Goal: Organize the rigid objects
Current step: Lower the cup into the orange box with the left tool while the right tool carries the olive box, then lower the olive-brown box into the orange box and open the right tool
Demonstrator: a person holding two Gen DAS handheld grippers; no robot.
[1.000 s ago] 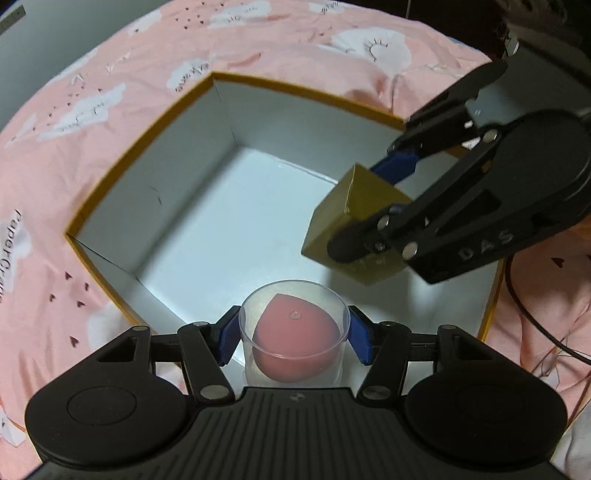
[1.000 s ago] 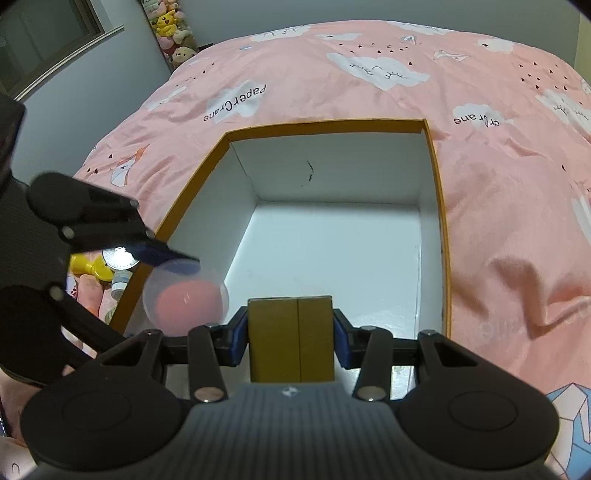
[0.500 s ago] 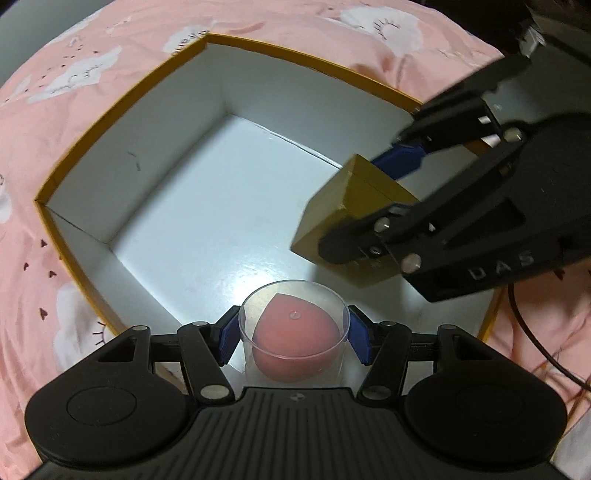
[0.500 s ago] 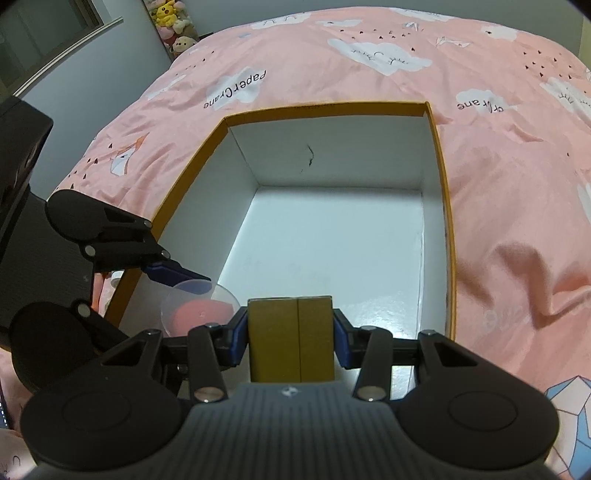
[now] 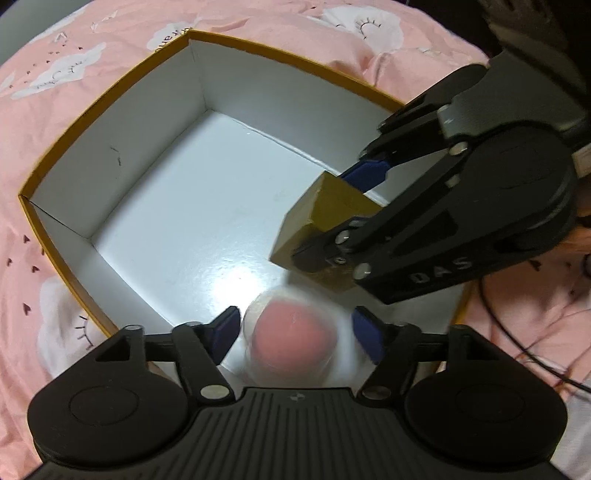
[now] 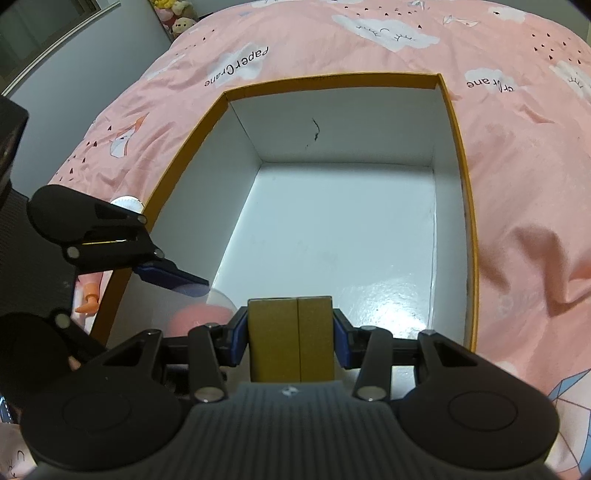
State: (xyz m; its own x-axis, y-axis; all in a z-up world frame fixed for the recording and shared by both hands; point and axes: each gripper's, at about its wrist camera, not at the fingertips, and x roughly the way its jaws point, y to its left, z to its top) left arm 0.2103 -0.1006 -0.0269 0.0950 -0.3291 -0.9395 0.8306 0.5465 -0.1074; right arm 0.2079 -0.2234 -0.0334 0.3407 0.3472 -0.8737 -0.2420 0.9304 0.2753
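Observation:
A white box with a yellow rim [image 5: 110, 107] [image 6: 458, 155] lies open on the pink bedspread. My left gripper [image 5: 295, 330] hangs over its near corner and its jaws are opening. A clear cup with a pink ball inside [image 5: 291, 338] sits blurred between them, and the blue pads stand clear of its sides. In the right wrist view the cup [image 6: 199, 314] shows beside my left gripper's blue pad [image 6: 170, 275]. My right gripper [image 6: 290, 338] is shut on a small gold box [image 6: 290, 339] [image 5: 325, 221], held just above the white floor of the big box.
The pink bedspread [image 6: 524, 192] with cloud prints surrounds the box. A small round clock face [image 6: 127, 202] and an orange toy [image 6: 86, 304] lie outside the box's left wall. A black cable [image 5: 517, 343] runs over the bedding at the right. Plush toys [image 6: 177, 22] sit far back.
My left gripper's jaws have spread apart, letting go of the clear cup, which now looks blurred and lower. The right gripper has kept its hold on the gold box and barely moved.

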